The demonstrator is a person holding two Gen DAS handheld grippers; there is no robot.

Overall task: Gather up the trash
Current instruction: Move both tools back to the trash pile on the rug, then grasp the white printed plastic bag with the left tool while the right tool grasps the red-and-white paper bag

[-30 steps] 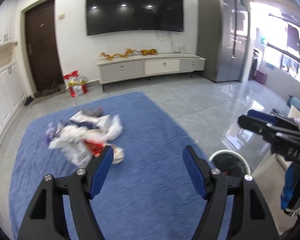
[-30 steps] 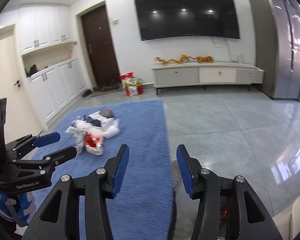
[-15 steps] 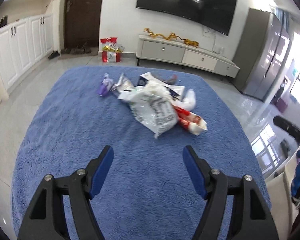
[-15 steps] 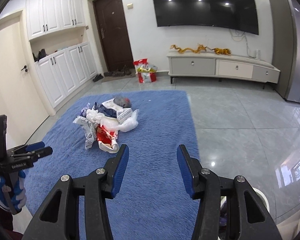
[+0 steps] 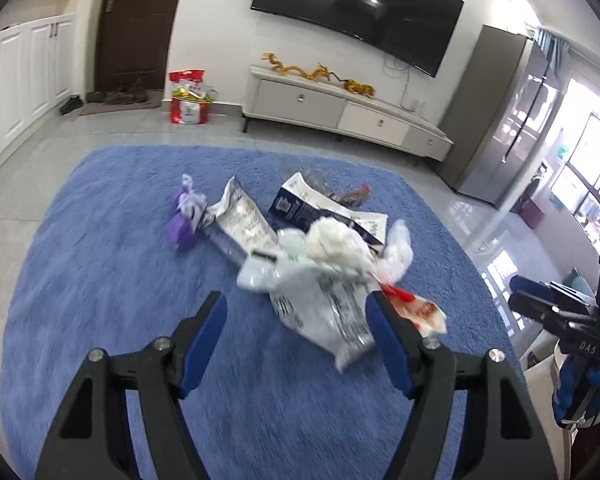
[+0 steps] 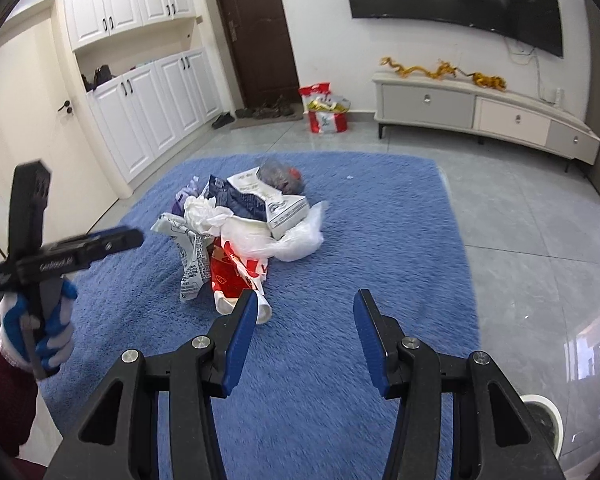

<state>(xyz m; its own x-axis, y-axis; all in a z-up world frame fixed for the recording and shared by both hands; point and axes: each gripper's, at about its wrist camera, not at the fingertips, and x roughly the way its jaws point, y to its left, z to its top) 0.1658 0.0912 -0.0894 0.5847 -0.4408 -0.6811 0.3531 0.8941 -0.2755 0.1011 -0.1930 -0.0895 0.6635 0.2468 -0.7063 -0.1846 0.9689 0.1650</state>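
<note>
A heap of trash (image 5: 312,256) lies on the blue rug (image 5: 100,280): white plastic bags, a printed bag (image 5: 332,312), a purple wrapper (image 5: 184,220), a dark box, and a red-and-white paper cup (image 6: 236,280). It also shows in the right wrist view (image 6: 252,228). My left gripper (image 5: 296,324) is open and empty, just short of the printed bag. My right gripper (image 6: 304,320) is open and empty, close to the red cup. Each gripper shows in the other's view, the left gripper (image 6: 80,252) and the right gripper (image 5: 552,308).
A white trash bin's rim (image 6: 548,416) sits on the tiled floor at my right, off the rug. A TV cabinet (image 5: 340,112), a red bag (image 5: 188,100), a fridge (image 5: 500,120) and white cupboards (image 6: 148,112) line the walls.
Both grippers have moved closer to the trash heap, which now looks larger and nearer. Both stay open.
</note>
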